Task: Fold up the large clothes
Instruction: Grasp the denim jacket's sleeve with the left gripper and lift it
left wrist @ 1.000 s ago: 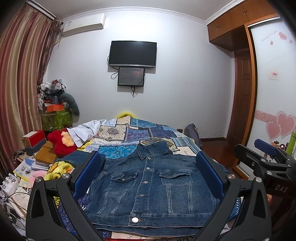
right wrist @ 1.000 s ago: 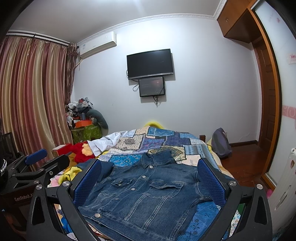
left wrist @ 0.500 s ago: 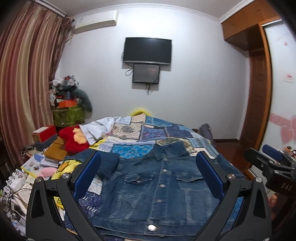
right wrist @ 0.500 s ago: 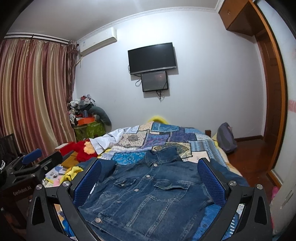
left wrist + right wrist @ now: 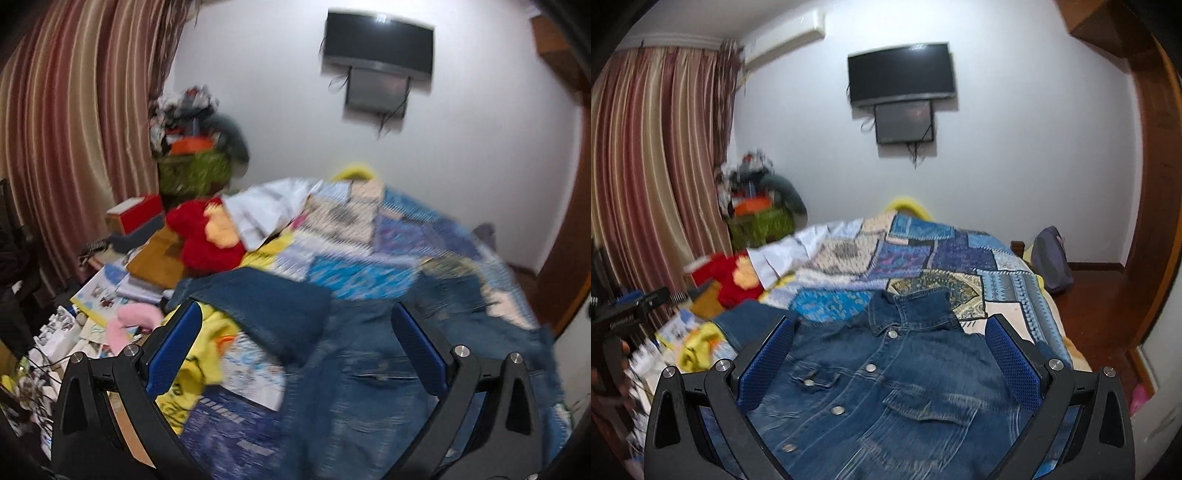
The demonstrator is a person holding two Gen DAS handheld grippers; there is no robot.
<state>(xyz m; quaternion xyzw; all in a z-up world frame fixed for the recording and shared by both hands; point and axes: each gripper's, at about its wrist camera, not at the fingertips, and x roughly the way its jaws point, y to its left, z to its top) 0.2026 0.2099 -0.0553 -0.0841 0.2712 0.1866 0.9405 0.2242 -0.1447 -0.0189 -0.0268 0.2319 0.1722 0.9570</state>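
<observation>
Denim jacket (image 5: pixel 886 384) lies front up on the patchwork quilt (image 5: pixel 923 258) of the bed, dark blue, stitched, with metal buttons (image 5: pixel 870 367), flap pockets and an upright collar. One sleeve (image 5: pixel 266 306) reaches toward bedside clutter: a red plush toy (image 5: pixel 207 236) and yellow cloth (image 5: pixel 195 354). Left gripper (image 5: pixel 295 343) and right gripper (image 5: pixel 888 354) hover over it with blue-padded jaws spread wide, holding nothing.

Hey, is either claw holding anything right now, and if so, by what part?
Nothing is held. The left claw and the right claw are both open above the denim jacket, which lies flat on the bed.
</observation>
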